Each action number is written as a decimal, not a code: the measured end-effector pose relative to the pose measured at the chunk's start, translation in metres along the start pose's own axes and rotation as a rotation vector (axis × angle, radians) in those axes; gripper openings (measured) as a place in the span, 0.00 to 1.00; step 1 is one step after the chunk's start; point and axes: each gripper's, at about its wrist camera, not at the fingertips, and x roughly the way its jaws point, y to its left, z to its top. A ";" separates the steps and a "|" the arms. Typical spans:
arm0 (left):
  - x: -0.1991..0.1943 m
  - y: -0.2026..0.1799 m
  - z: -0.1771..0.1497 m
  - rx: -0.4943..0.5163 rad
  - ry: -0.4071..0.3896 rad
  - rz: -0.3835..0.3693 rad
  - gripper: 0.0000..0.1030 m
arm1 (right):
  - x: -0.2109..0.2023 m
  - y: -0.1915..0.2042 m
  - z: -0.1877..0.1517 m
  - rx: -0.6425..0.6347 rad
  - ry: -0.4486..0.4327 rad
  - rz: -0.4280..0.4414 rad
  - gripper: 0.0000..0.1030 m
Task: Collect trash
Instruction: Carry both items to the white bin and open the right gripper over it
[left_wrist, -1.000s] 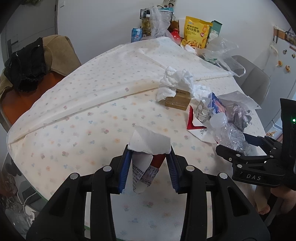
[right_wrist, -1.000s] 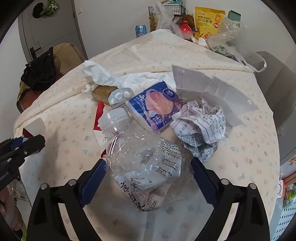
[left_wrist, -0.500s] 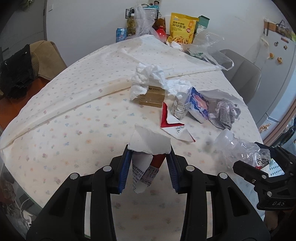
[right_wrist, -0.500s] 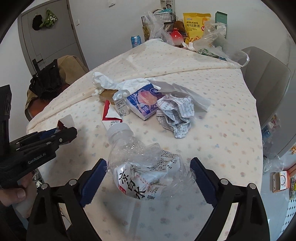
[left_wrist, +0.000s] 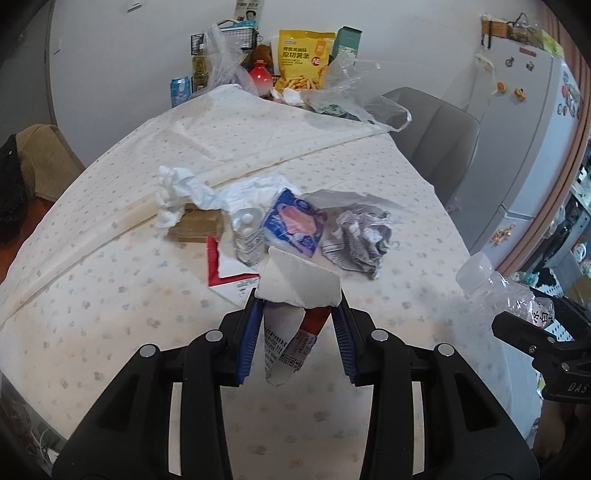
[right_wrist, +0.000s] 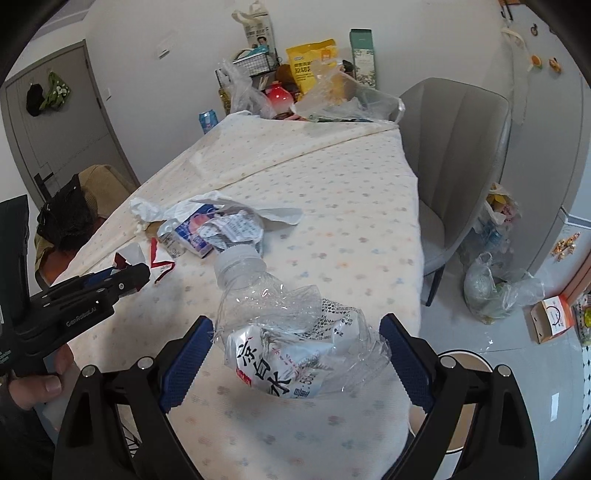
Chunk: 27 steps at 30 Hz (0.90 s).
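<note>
Both grippers are up over the near end of the counter, each one loaded. The left gripper has its fingers clamped on a torn piece of white card with red and printed strips hanging below it between the blue pads. The right gripper has its fingers spread wide and pressed against the two sides of a crushed clear plastic bottle, white cap pointing away, label facing up, held clear above the cloth.

Room to move: the near half of the counter is bare flowered cloth on both sides. Its right edge drops to open floor, with one grey chair pushed close beside it and clear plastic bags on the floor past the chair. The far end is crowded against the wall.

Counting what lies in the middle heap: one crumpled white tissue draped on one brown box, one red and white torn wrapper, one small blister pack, one blue tissue packet, one crumpled printed paper. All sit close together, some touching.

At the far end: one yellow snack bag, one blue can, one red jar.
</note>
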 end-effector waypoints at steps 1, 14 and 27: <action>0.001 -0.007 0.001 0.010 -0.001 -0.008 0.37 | -0.003 -0.008 0.000 0.012 -0.004 -0.009 0.86; 0.018 -0.088 0.015 0.113 0.006 -0.099 0.37 | -0.032 -0.103 -0.008 0.148 -0.047 -0.129 0.86; 0.045 -0.154 0.012 0.192 0.067 -0.159 0.37 | -0.029 -0.186 -0.043 0.289 -0.022 -0.223 0.86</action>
